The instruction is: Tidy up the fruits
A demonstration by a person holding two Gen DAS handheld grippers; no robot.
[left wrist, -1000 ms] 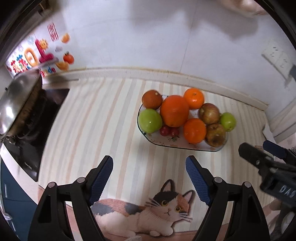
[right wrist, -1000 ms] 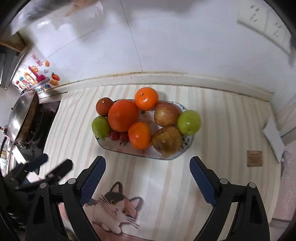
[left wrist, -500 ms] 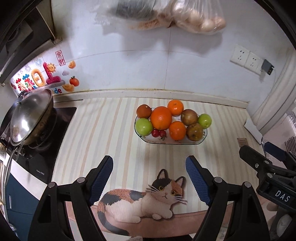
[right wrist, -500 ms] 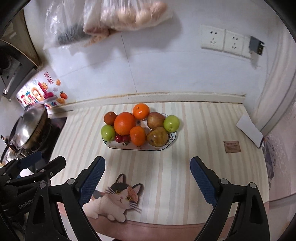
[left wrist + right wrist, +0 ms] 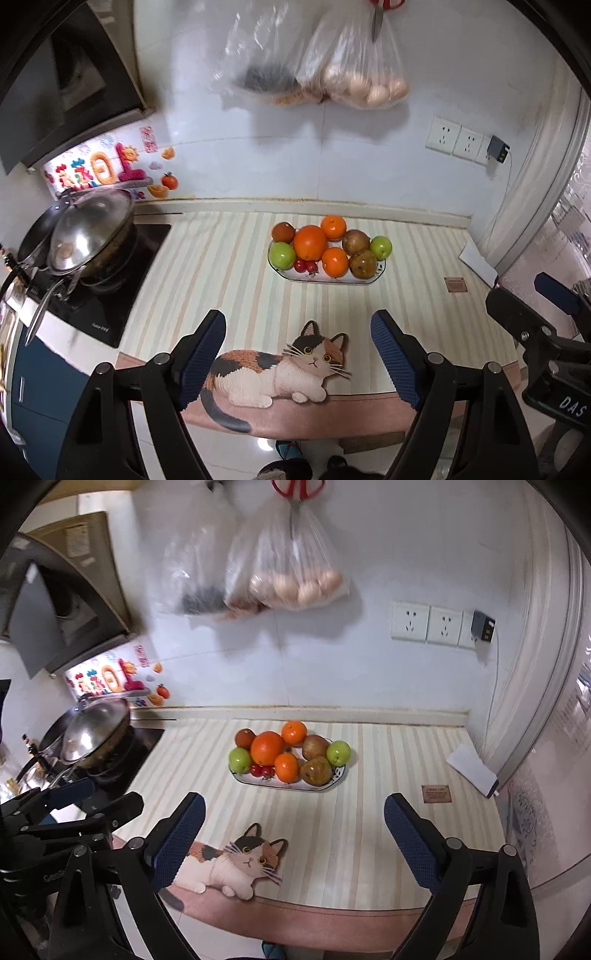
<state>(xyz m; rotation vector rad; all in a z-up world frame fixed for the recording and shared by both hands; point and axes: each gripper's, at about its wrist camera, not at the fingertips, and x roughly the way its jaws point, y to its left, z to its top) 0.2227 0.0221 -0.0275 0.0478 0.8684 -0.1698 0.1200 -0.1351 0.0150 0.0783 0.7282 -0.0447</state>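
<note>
Blue-padded jaws of the left gripper (image 5: 297, 354) are seen parted with nothing between them; only the cat print (image 5: 280, 373) on the mat lies in the gap. The right gripper (image 5: 293, 834) is likewise empty, its jaws opening at this moment and already wide. Both tools are held above the near edge of the counter (image 5: 388, 812), pointed down and forward, well apart from any fruit.

From the left gripper the dish (image 5: 328, 278) is found at about 12 o'clock, a shade toward 1. From the right gripper the dish (image 5: 291, 784) lies at about 12, a shade toward 11. It thus sits roughly between the two lines of approach; neither hand is judged clearly nearer.

The dish's long axis runs 9 to 3 across both views, parallel to the back wall. Fruit is piled on it: a large orange (image 5: 310, 242) left of centre, a green apple (image 5: 282, 254) at the 9 o'clock end, another green apple (image 5: 380, 247) at the 3 o'clock end, cherries at the near rim. All fruit appears on the dish; none is seen loose on the counter.

Judgement: an end fruit would be reached by the same-side hand.
</note>
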